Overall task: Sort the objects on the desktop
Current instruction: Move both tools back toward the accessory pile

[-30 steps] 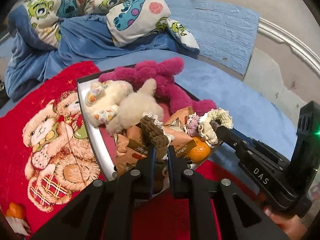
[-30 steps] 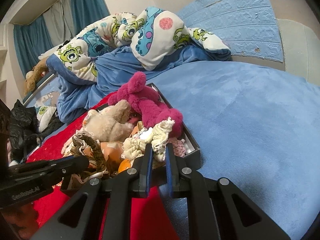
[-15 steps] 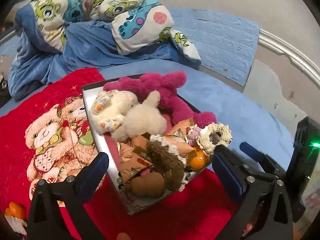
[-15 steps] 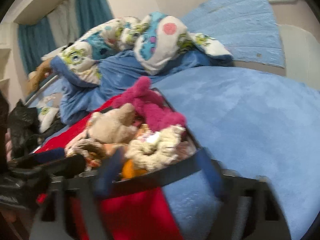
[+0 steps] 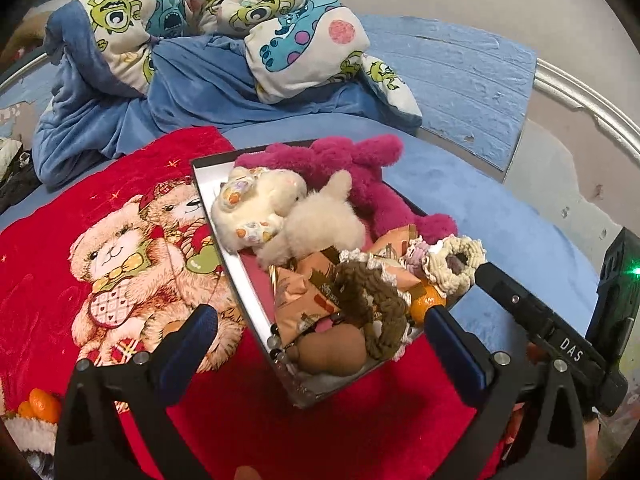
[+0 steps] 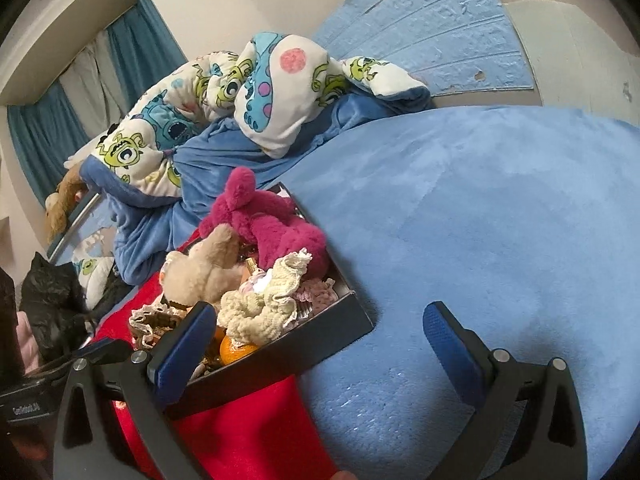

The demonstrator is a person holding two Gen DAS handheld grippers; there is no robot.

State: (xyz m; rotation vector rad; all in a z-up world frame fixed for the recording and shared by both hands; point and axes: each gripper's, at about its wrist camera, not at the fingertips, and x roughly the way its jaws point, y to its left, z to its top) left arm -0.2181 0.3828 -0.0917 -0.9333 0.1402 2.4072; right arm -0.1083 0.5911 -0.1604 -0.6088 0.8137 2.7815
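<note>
Blue bed (image 6: 460,208) fills the view, a red blanket (image 5: 60,248) spread over it. On the blanket's edge sits the box (image 5: 224,216), piled full: pink plush (image 5: 360,168), cream plush (image 5: 256,204), brown scrunchie (image 5: 368,292), cream scrunchie (image 5: 456,264), orange (image 5: 428,304). Left claw (image 5: 320,340) gapes wide, empty, over the box's near end. Right claw (image 6: 320,336) gapes wide too, empty, at the box's corner.
</note>
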